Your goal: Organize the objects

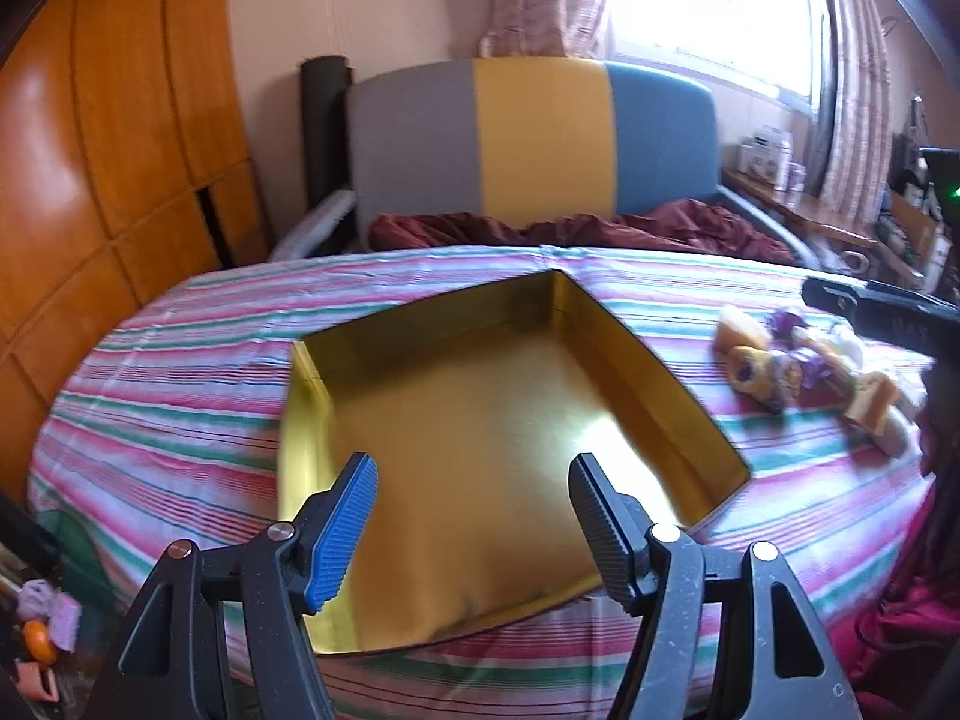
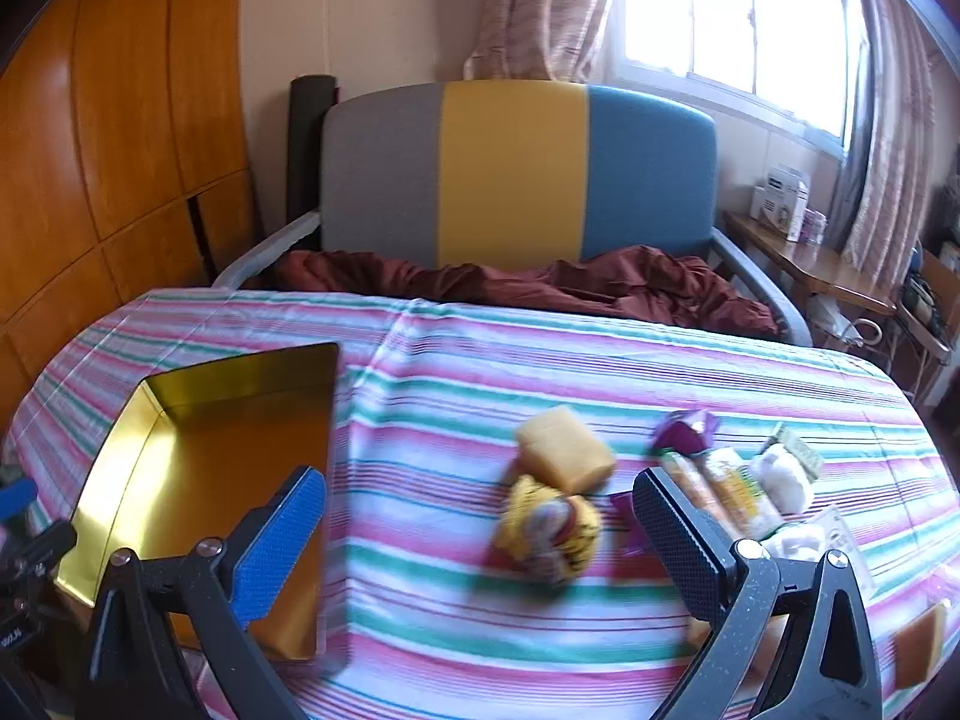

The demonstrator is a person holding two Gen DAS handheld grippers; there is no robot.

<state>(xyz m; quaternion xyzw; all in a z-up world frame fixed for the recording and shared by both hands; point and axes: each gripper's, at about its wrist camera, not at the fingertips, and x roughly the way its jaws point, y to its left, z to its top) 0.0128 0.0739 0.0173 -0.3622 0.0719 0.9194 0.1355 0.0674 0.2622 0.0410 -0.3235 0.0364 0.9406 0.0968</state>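
Both claws, left claw (image 1: 474,531) and right claw (image 2: 480,546), gape empty above shiny gold tin (image 1: 480,420) and wrapped snacks (image 2: 552,516).

No lettering, brand, number or sign can be read in either wrist view. White boxes (image 2: 780,201) on the wooden side table (image 2: 804,264) by the window carry printing too small and blurred to make out, and the wrapped snacks (image 2: 729,489) on the striped cloth show only smeared marks.
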